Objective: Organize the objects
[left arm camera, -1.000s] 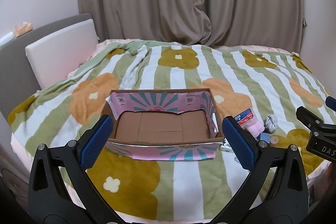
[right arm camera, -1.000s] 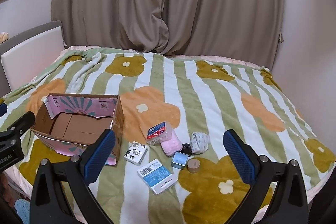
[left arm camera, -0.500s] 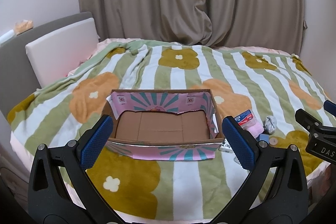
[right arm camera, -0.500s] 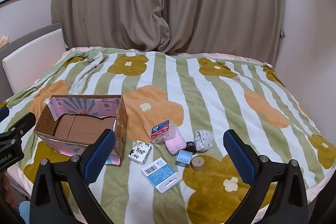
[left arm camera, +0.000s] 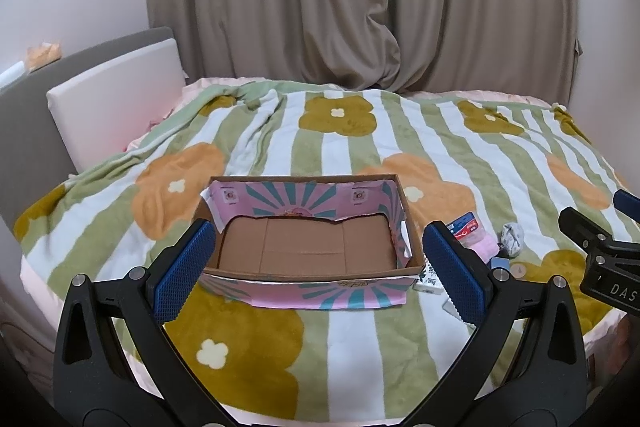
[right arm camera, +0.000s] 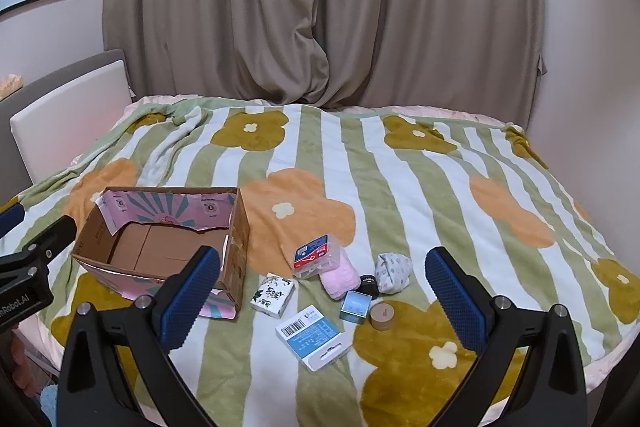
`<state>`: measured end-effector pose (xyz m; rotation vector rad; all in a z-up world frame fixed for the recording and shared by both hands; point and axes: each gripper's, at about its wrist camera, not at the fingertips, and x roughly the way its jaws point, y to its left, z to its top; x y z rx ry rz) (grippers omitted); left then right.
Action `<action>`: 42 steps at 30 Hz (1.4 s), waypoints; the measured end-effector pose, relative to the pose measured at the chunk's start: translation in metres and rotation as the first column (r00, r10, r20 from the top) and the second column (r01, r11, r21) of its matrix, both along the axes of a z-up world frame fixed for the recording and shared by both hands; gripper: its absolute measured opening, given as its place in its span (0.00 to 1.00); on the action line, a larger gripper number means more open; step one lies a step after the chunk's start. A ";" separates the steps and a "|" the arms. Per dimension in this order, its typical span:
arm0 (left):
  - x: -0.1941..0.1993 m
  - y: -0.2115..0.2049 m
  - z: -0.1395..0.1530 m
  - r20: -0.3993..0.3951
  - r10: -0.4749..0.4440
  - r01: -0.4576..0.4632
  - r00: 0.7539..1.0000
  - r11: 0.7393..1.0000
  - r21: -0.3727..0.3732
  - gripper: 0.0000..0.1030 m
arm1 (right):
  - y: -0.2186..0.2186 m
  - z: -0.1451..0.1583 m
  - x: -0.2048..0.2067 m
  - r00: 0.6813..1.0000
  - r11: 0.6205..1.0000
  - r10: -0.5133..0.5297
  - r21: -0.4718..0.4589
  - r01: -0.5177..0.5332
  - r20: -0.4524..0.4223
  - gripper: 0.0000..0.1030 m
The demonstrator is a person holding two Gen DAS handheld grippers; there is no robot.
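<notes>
While both grippers [left arm camera: 316, 261] [right arm camera: 322, 289] gaped wide and held nothing, found box [left arm camera: 312, 247] between left jaws unfilled, small items [right arm camera: 340, 287] between right jaws unsorted.

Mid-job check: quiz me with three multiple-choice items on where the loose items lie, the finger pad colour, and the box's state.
1. The loose items lie where relative to the cardboard box?
A. inside it B. on the blanket beside it C. on the headboard
2. The pads on the right gripper fingers are:
A. blue B. red C. yellow
3. The box is:
A. taped shut B. open and holding nothing C. open and full

Answers: 1 B, the pink roll and blue card pack rest on the blanket. 2 A, both pads show blue. 3 B, the bare brown floor shows.
</notes>
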<state>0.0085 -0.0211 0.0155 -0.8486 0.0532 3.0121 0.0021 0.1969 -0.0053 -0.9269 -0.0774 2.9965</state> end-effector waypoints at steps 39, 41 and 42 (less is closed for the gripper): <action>-0.006 0.000 0.004 0.025 0.032 -0.032 0.999 0.999 0.013 1.00 | -0.004 0.005 -0.003 0.999 0.999 0.032 0.038 -0.033 0.028 0.99; -0.005 0.000 0.004 0.024 0.032 -0.032 0.999 0.999 0.014 1.00 | -0.006 0.005 -0.004 0.999 0.998 0.029 0.048 -0.030 0.029 0.99; -0.006 0.000 0.005 0.025 0.032 -0.032 0.999 0.999 0.014 1.00 | -0.006 0.006 -0.004 0.999 0.998 0.029 0.050 -0.030 0.030 0.99</action>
